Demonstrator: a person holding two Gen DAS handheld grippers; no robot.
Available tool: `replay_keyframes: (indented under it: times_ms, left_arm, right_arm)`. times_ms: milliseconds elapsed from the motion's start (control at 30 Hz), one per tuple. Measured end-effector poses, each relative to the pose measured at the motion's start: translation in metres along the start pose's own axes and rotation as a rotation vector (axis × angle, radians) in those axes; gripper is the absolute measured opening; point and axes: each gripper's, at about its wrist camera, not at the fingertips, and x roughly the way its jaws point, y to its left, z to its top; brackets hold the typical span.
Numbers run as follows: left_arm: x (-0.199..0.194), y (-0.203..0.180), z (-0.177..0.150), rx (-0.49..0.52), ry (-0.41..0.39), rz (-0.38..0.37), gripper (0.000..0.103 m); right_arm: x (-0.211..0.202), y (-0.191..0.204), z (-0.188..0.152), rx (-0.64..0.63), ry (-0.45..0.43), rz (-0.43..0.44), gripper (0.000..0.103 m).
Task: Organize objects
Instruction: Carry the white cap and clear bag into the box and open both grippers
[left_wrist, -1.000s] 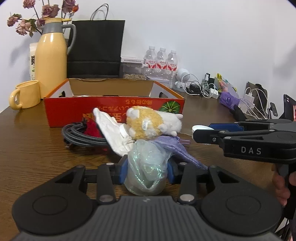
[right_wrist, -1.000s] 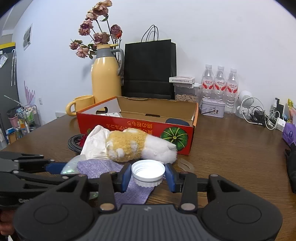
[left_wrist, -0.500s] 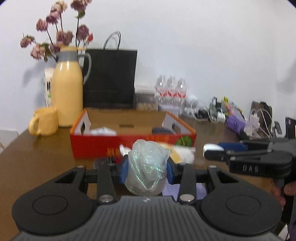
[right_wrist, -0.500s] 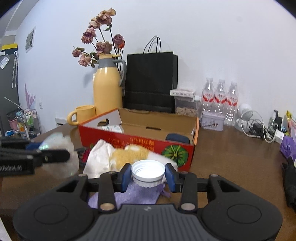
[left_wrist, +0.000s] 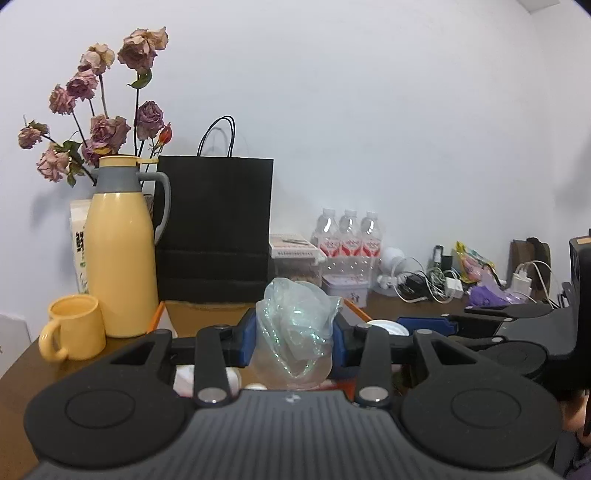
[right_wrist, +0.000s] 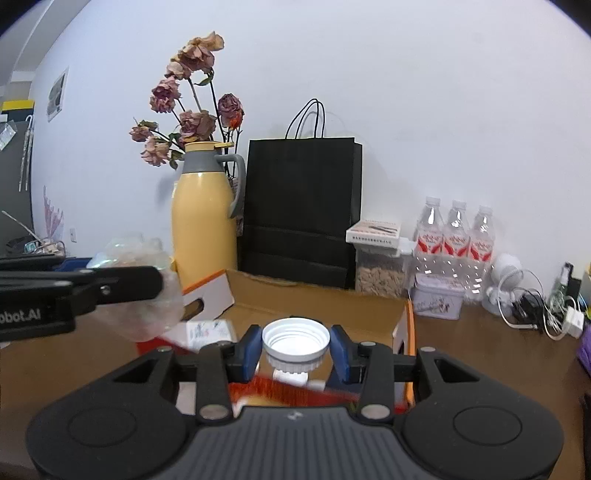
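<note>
My left gripper (left_wrist: 295, 343) is shut on a crumpled clear plastic bag (left_wrist: 295, 328), held up in front of the red cardboard box (left_wrist: 354, 314). My right gripper (right_wrist: 295, 349) is shut on a white screw cap (right_wrist: 295, 341), open side up, above the near wall of the same box (right_wrist: 317, 306). In the right wrist view the left gripper (right_wrist: 159, 280) comes in from the left with the bag (right_wrist: 147, 295). In the left wrist view the right gripper (left_wrist: 391, 328) reaches in from the right with the cap (left_wrist: 386, 326). A small white item (right_wrist: 210, 330) lies inside the box.
Behind the box stand a yellow thermos (left_wrist: 120, 251), a yellow mug (left_wrist: 72, 328), dried roses (left_wrist: 107, 125) and a black paper bag (left_wrist: 216, 225). Three water bottles (right_wrist: 458, 243), a tin (right_wrist: 437, 301) and tangled chargers (right_wrist: 535, 306) crowd the back right of the brown table (right_wrist: 480, 350).
Both grippers have risen and moved toward the box with their loads. The plush toy, cloths and cable on the table have dropped out of view beneath them.
</note>
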Motion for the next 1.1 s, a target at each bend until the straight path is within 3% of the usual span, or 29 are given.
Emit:
replay_keyframes:
  times_ms: [400,500,800,900,967,1000,1033,1100]
  left_arm:
    - [0.112,0.035,0.013,-0.056,0.045,0.111,0.040]
    - [0.140,0.049,0.001,-0.089,0.114,0.152,0.039]
    - [0.150,0.052,-0.018,-0.060,0.172,0.143,0.039]
    - [0.149,0.050,-0.018,-0.053,0.172,0.135,0.047]
    - [0.146,0.049,-0.017,-0.037,0.156,0.146,0.069]
    - [0.144,0.048,-0.017,-0.032,0.140,0.155,0.080]
    - [0.142,0.047,-0.016,-0.032,0.124,0.161,0.100]
    - [0.138,0.048,-0.015,-0.040,0.094,0.181,0.103]
  right_arm:
    - [0.106,-0.003,0.028,-0.011,0.050,-0.016,0.039]
    - [0.130,-0.010,0.021,0.017,0.086,-0.030,0.039]
    - [0.149,-0.023,0.000,0.045,0.148,-0.021,0.039]
    - [0.149,-0.021,0.000,0.037,0.161,-0.024,0.039]
    - [0.148,-0.021,-0.001,0.035,0.168,-0.034,0.057]
    - [0.147,-0.021,-0.002,0.037,0.170,-0.044,0.080]
    - [0.146,-0.021,-0.003,0.039,0.167,-0.054,0.095]
    - [0.144,-0.021,-0.004,0.037,0.163,-0.056,0.099]
